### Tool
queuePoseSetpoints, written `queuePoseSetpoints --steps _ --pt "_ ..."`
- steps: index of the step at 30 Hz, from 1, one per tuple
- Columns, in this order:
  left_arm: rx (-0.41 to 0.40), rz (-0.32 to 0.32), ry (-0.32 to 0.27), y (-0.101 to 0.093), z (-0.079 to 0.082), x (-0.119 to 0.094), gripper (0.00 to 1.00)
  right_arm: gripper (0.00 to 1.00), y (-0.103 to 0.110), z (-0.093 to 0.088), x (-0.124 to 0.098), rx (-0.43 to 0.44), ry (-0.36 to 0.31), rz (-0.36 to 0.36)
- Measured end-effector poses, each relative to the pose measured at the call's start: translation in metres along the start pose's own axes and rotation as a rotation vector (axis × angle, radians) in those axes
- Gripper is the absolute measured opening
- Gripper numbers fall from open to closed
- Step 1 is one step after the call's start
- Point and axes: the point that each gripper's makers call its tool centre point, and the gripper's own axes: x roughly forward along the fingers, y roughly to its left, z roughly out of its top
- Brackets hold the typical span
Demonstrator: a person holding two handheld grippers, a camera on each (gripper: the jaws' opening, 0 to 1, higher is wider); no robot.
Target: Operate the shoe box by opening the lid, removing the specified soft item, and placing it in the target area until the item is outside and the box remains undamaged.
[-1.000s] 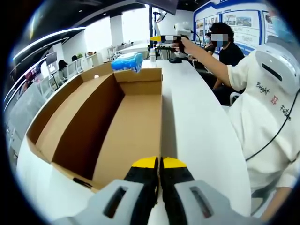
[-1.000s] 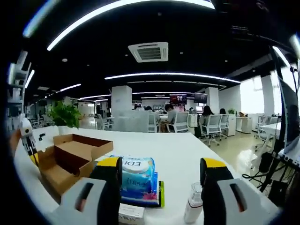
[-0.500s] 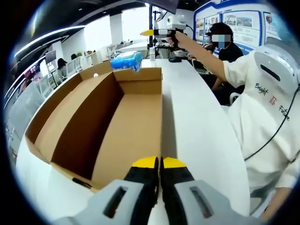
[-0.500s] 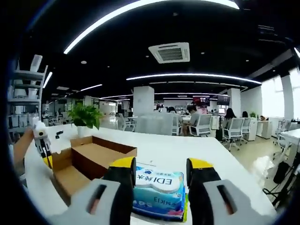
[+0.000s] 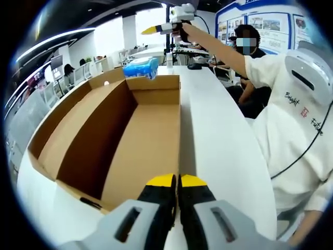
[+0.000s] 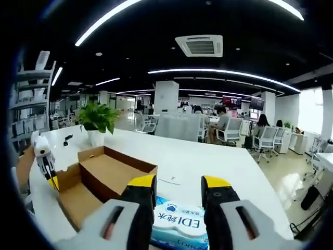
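On the white desk (image 5: 218, 151) an open cardboard shoe box (image 5: 119, 140) lies lengthwise, its inside bare brown card. At the near end of the box, the left gripper (image 5: 174, 183) has its two yellow-tipped jaws pressed together with no gap, touching the box's near edge; whether card is pinched between them cannot be told. Beyond the far end of the box, near the far edge of the desk, a blue pack of tissues (image 5: 140, 67) lies outside it. In the right gripper view the same pack (image 6: 179, 224) sits low on the desk, and the right gripper (image 6: 178, 185) hangs over it with its jaws spread apart, nothing between them. From the left gripper view that gripper (image 5: 165, 26) is held high on an outstretched arm in a white sleeve (image 5: 265, 70). A potted plant (image 6: 97, 122) stands on the desk beyond the box (image 6: 96, 179). A small white bottle (image 5: 169, 61) stands near the far end of the desk.
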Motion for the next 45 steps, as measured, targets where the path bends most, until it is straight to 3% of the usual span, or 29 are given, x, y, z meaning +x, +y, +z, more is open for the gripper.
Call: queuePoseSetpoints --steps 3,9,12,15,21,22,30,35,39,41,45 --pt "-0.001 -0.001 0.000 0.000 0.000 0.000 0.01 0.38 0.006 0.002 0.002 0.009 -0.012 0.031" --pt "-0.009 0.003 0.003 0.001 0.000 0.000 0.01 0.33 0.012 -0.010 0.010 -0.042 0.039 0.046" --pt "-0.010 0.000 0.008 0.000 0.000 0.000 0.01 0.31 0.008 -0.017 0.019 -0.082 0.096 0.033" --pt "-0.008 0.004 0.005 0.001 0.000 0.000 0.01 0.25 0.016 -0.013 0.024 -0.050 0.107 0.076" --pt "-0.006 0.005 0.004 0.000 0.000 0.000 0.01 0.30 0.019 -0.011 0.026 -0.034 0.111 0.090" --pt "-0.010 0.003 0.005 0.001 0.000 0.000 0.01 0.30 0.036 -0.011 0.035 -0.001 0.126 0.170" --pt "-0.008 0.001 0.007 0.000 0.000 0.001 0.01 0.27 0.050 0.002 0.056 0.022 0.168 0.206" --pt "-0.008 0.001 0.006 0.000 0.000 0.001 0.01 0.25 0.059 0.015 0.061 0.130 0.167 0.262" --pt "-0.008 0.002 0.006 0.000 0.000 0.001 0.01 0.25 0.046 0.026 0.066 0.249 0.120 0.237" --pt "-0.008 0.002 0.006 0.000 0.000 0.001 0.01 0.25 0.047 0.030 0.066 0.233 0.114 0.240" --pt "-0.007 0.003 0.005 0.001 0.000 0.001 0.01 0.24 0.039 0.051 0.062 0.075 0.027 0.132"
